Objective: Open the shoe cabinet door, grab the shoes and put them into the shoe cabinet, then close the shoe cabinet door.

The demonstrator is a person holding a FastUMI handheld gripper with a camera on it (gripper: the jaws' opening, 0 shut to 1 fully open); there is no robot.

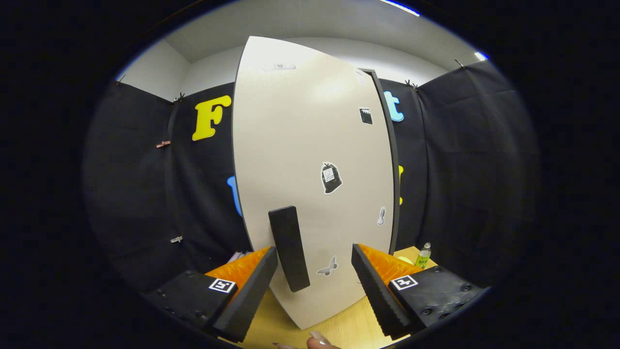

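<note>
My gripper (315,269): jaws spread wide apart, gripping nothing.
My left finger (249,291): its inner face sits just beside the lower end of the door handle; I cannot tell whether it touches.
My right finger (375,291): well clear of the handle, with bare door panel between.
Tall cream-white shoe cabinet door (310,160): straight ahead of my jaws, close up; I cannot tell whether it is fully closed.
Black upright bar handle (289,248): on the door, inside my jaw gap, hard over toward the left finger.
Stickers: a dark bag-shaped one (331,178) above my jaws, a pale butterfly one (328,267) between the fingers.
Light wooden tabletop (348,327): under my jaws, below the door's bottom edge.
Small clear bottle with a green label (423,256): beyond my right finger, past the door's right edge.
Fingertip of a person's hand (318,339): below my jaws.
</note>
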